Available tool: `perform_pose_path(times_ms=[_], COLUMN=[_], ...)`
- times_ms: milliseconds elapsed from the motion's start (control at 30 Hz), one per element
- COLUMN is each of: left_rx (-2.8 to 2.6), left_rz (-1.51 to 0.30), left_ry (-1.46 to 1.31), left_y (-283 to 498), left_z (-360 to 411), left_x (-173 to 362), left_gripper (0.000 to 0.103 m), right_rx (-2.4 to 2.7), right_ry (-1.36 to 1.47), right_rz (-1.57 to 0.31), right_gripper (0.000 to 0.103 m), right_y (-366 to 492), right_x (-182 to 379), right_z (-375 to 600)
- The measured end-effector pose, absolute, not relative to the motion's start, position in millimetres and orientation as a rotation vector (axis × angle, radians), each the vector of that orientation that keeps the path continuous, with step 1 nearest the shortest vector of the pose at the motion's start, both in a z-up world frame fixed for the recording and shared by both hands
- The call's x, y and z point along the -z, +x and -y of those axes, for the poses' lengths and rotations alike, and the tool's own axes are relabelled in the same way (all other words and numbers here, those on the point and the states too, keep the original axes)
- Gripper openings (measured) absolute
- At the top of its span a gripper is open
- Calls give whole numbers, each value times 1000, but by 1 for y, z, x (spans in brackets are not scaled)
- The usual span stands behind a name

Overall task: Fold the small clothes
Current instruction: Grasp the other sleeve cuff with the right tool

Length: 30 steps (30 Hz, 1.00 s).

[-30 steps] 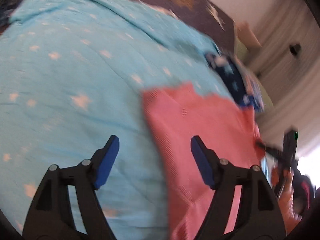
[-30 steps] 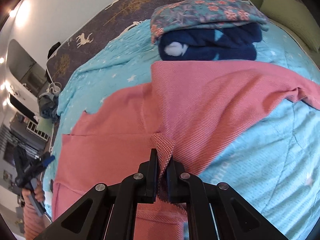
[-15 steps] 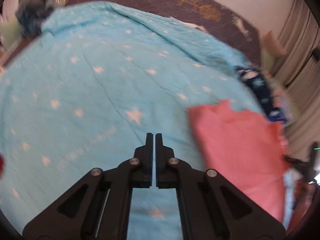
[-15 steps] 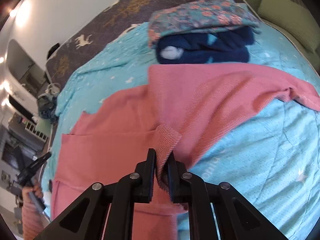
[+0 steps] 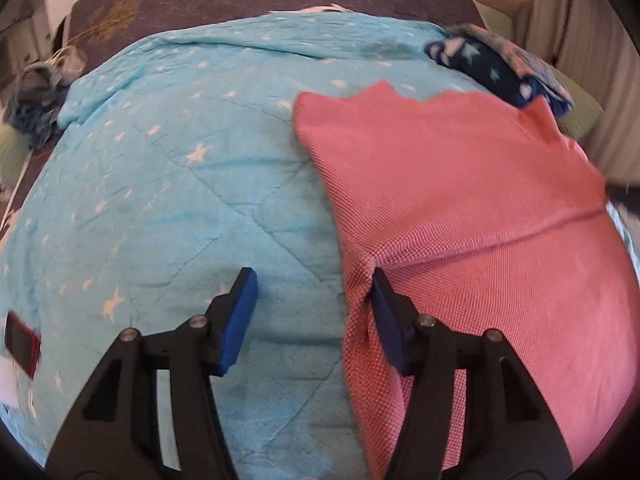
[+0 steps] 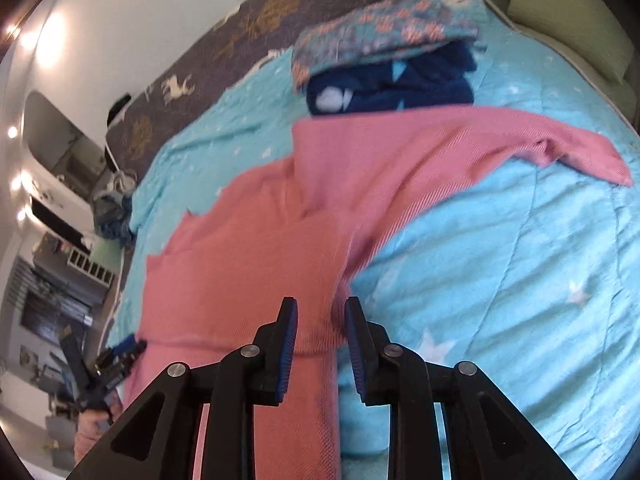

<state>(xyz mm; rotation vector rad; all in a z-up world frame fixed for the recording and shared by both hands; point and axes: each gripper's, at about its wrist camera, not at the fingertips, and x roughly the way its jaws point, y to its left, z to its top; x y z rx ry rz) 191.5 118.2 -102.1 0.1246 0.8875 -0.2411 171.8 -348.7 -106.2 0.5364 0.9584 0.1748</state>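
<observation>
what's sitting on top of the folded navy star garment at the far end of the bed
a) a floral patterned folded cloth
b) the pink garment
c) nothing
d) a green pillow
a: in the right wrist view a floral folded cloth lies on top of the navy garment, while the pink garment is spread on the blue blanket nearer the camera.

There is one pink garment [image 6: 256,264] spread on one blue star blanket [image 6: 500,272]. Two folded clothes sit in a pile: one flowery piece [image 6: 380,28] on top of one dark blue piece [image 6: 400,88]. There are two green pillows [image 6: 568,24]. Each gripper has two fingers [image 5: 240,316].
</observation>
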Motion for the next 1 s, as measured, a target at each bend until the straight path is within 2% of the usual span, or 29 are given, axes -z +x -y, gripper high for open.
perform_pose_path(times_ms=[167, 300, 533, 600, 667, 1000], left_rx=[105, 171, -46, -65, -82, -145], left_rz=[-789, -784, -796, -799, -820, -816], left_ry=[276, 239, 426, 318, 210, 229], left_y=[177, 167, 197, 201, 202, 196], left_z=[-98, -87, -63, -87, -112, -104], left_x=[87, 80, 105, 96, 92, 93], left_gripper=[58, 57, 58, 67, 69, 70], right_rx=[-170, -181, -208, -211, -209, -120], right_ry=[582, 605, 641, 647, 642, 776], right_rz=[-961, -945, -939, -935, -928, -857], right_gripper=[26, 26, 26, 26, 26, 28], right_y=[166, 159, 154, 151, 146, 140], right_x=[119, 120, 124, 123, 121, 124], right_z=[351, 358, 364, 366, 370, 432])
